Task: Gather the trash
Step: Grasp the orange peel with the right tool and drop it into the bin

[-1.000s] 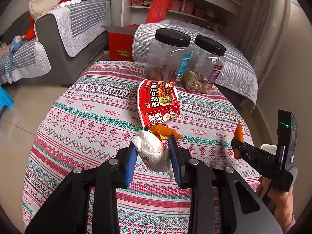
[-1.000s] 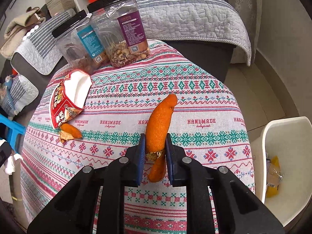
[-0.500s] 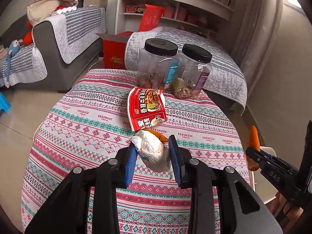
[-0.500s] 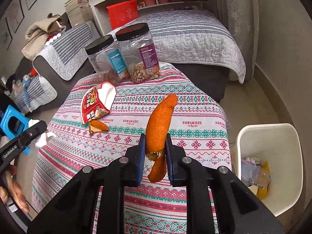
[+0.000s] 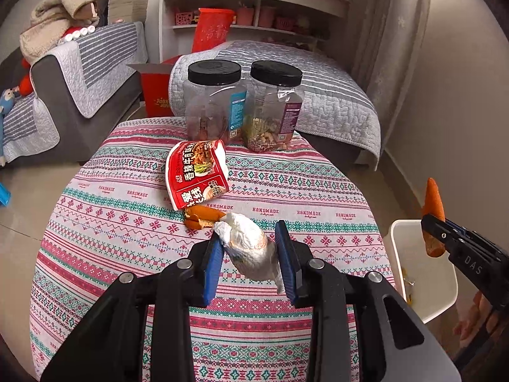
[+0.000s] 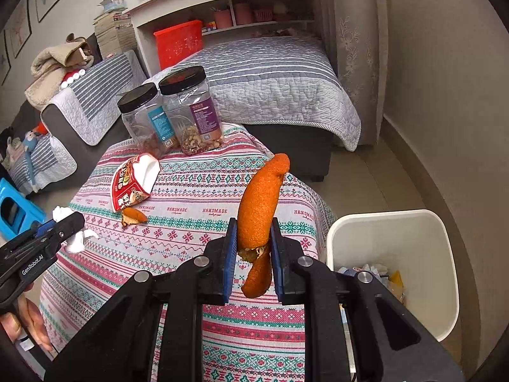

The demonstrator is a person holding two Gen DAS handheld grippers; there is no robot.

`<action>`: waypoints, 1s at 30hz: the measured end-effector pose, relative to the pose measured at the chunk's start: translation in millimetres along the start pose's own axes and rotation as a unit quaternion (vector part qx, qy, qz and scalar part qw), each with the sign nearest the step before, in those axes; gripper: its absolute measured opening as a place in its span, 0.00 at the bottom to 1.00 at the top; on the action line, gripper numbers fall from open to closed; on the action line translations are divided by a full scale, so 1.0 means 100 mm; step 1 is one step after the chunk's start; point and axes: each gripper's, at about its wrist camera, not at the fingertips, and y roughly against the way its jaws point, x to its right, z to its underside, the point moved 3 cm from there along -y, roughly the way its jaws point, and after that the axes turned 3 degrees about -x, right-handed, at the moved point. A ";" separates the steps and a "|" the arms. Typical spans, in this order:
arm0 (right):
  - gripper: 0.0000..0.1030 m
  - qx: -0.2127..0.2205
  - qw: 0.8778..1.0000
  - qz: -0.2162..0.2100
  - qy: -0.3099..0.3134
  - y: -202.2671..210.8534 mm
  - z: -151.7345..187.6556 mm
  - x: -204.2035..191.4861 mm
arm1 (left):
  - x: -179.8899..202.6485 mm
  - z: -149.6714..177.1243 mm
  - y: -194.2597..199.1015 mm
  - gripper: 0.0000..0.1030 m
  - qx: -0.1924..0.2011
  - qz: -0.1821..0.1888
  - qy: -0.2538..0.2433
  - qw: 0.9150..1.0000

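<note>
We held a crumpled white tissue point(image 5: 249, 251) clamped between the blue pads of our left gripper point(image 5: 249, 256), lifted above the table point(image 5: 318, 191) with its patterned cloth. Our right gripper point(image 6: 253, 262) was closed on a long strip of orange peel point(image 6: 259, 203), which stood nearly upright between the pads, above the table's edge and just beside the white bin point(image 6: 445, 254). The bin stood on the floor against the table and held some wrappers and scraps. On the table lay a torn red noodle packet point(image 5: 197, 172), with a smaller piece of orange peel point(image 5: 202, 216) touching its near end. Behind the packet stood two clear jars point(image 5: 241, 105) with black lids, side by side.
</note>
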 end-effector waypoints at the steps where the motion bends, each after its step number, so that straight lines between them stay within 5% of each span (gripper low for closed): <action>1: 0.18 0.001 1.000 0.004 -0.002 0.01 0.00 0.05 | 0.04 0.00 -0.01 0.31 0.000 0.002 -0.003 1.000; 25: 0.20 -0.007 0.984 0.173 -0.039 0.27 0.15 1.51 | 1.63 0.29 -0.33 0.32 -0.029 0.084 -0.104 0.991; 30: 0.28 -0.005 0.979 0.202 -0.037 0.35 0.18 1.71 | 2.01 0.36 -0.34 0.32 -0.035 0.108 -0.126 0.986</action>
